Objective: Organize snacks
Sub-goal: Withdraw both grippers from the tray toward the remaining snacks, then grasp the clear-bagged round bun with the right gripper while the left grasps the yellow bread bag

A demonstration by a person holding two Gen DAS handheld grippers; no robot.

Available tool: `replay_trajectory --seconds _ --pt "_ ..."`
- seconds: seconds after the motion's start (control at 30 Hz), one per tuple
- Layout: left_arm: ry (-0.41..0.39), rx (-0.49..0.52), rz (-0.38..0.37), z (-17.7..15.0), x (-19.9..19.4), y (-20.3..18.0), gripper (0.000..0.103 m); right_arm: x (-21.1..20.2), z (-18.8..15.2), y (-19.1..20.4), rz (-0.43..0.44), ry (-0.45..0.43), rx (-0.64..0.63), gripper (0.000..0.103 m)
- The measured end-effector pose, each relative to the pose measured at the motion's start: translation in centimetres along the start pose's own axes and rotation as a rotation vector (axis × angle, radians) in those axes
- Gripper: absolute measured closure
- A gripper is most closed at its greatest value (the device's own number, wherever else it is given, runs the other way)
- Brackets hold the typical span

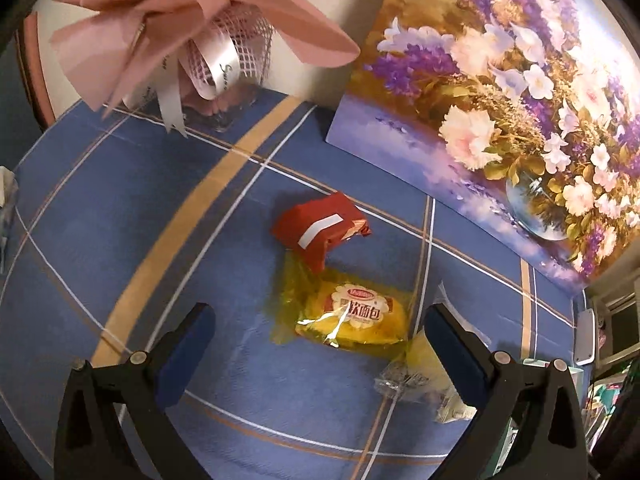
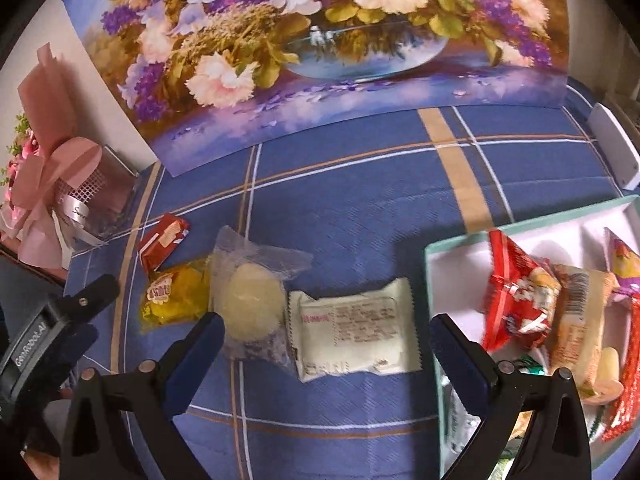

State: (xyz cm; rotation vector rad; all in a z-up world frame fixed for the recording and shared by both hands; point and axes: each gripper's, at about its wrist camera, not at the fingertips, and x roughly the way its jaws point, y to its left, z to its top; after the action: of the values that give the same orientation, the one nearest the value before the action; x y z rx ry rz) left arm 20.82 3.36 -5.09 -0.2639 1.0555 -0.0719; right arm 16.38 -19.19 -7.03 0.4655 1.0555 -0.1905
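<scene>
glossy yellow bread packet (image 1: pixel 352 316) (crinkled) between wide left gripper (image 1: pixel 320 320); right gripper (image 2: pixel 326 336) wide too.

A big flower picture (image 2: pixel 304 52) leans on the wall. A pink bouquet (image 2: pixel 44 184) stands on the blue checked cloth (image 2: pixel 360 184).

The snack tray (image 2: pixel 434 252) runs off the right edge, its far compartments unseen. The right claw's finger (image 2: pixel 460 356) covers the tray's near corner. In the left wrist view a clear packet (image 1: pixel 404 380) is half hidden behind a claw finger (image 1: pixel 452 344) — its contents unreadable. The bouquet (image 1: pixel 168 20) is cropped at the top.
</scene>
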Motion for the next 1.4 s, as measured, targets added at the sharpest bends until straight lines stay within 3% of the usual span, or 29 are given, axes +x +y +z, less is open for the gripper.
replay_trajectory --seconds 0.43,0.7,0.97,1.17,1.23,1.37,1.4 --pt "0.066 0.014 -0.045 0.1 4.6 -1.2 0.000 3.9 0.5 3.1 0.005 0.009 -0.084 0.000" --pt "0.082 0.032 -0.023 -0.2 6.4 -1.7 0.000 5.5 0.6 4.3 -0.038 -0.007 -0.156 0.001" --pt "0.104 0.007 -0.012 -0.2 7.7 -0.8 0.001 6.8 0.6 5.1 -0.027 -0.012 -0.195 0.005" --pt "0.102 0.019 0.004 -0.3 7.7 -1.0 0.004 7.2 0.5 5.2 0.001 -0.006 -0.182 0.021" --pt "0.103 0.016 0.002 -0.3 7.6 -0.9 0.008 7.2 0.5 5.2 0.014 -0.006 -0.172 0.035" --pt "0.107 0.006 -0.017 -0.2 7.2 -0.7 0.024 7.1 0.6 5.2 0.034 -0.004 -0.161 0.042" --pt "0.108 0.006 -0.022 -0.2 7.1 -0.7 0.025 7.1 0.6 5.2 0.038 -0.003 -0.160 0.049"
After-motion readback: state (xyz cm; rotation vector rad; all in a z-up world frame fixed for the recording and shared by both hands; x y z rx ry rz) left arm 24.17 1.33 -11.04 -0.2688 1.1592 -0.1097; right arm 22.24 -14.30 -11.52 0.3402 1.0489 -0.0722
